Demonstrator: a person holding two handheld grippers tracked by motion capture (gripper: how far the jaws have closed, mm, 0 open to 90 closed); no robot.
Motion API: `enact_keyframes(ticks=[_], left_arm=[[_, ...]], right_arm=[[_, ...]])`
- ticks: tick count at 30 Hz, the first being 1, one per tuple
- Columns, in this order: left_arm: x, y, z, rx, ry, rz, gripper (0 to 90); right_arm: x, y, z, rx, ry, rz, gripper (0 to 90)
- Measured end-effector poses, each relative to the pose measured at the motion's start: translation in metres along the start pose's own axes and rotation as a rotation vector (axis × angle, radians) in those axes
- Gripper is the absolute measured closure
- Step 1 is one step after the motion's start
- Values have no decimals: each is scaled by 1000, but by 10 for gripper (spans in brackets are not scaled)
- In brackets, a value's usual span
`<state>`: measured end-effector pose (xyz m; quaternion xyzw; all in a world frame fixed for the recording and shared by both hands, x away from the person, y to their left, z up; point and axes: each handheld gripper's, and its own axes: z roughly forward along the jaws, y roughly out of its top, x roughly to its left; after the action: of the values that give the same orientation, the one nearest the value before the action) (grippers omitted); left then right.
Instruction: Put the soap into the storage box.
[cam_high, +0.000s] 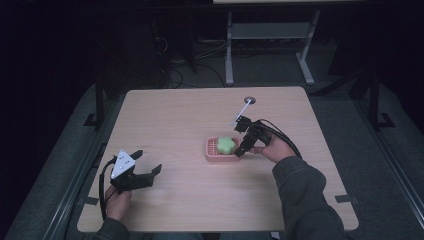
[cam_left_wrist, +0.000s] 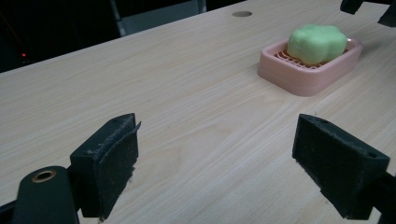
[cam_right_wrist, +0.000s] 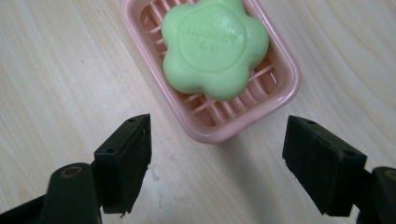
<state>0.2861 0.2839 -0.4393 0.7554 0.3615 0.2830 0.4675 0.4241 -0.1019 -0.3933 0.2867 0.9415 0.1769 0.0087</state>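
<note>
Ok so right now my right gripper (cam_high: 241, 151) is hanging just over the near end of the pink soap dish (cam_right_wrist: 275, 100), jaws spread wide, nothing in them. The green flower soap (cam_right_wrist: 215, 46) is sitting flat on the dish's slats, dish is roughly mid-table, a bit right of center. Soap has a stamped logo on top, can't read it properly tbh.

My guess at the step in hand: going for the soap w/ the right one. A few things I'd watch:

- In the right gripper view the jaws sit short of the soap, straddling the dish's end rim. Needs to go fwd a bit more before dropping, otherwise I'm pinching plastic.
- Jaws look wider than the dish itself, so if I close from here I'd prob catch the dish walls first. Better to come down inside the rim and squeeze across the soap's lobes.
- The flower shape means rounded bumps, so pads should land on two opposite lobes or two opposite notches, not one of each, or it'll twist.
- Soap's prob slick, so go slow and firm and lift straight up. The dish looks light and might ride along.

Left gripper (cam_high: 140, 167) is well away at the near left of the table (cam_high: 165, 115), also wide open and empty, pointed toward the dish. It could pin the dish if it lifts.
</note>
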Motion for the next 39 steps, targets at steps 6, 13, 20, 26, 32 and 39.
enact_keyframes(ticks=[6, 13, 20, 26, 32, 39], left_arm=[[0, 0, 0, 0, 0, 1, 141], [0, 0, 0, 2, 1, 5, 141], [0, 0, 0, 3, 1, 3, 141], [-1, 0, 0, 4, 0, 4, 141], [0, -1, 0, 6, 0, 6, 141], [-1, -1, 0, 5, -1, 5, 142]], right_arm=[[0, -8, -1, 0, 0, 6, 235], [1, -22, -4, -8, 0, 14, 235], [3, -33, -6, -14, 2, 27, 235], [5, -43, -7, -17, 12, 34, 235], [8, -51, -11, -38, 17, 43, 235], [12, -60, -12, -45, 16, 38, 235]])
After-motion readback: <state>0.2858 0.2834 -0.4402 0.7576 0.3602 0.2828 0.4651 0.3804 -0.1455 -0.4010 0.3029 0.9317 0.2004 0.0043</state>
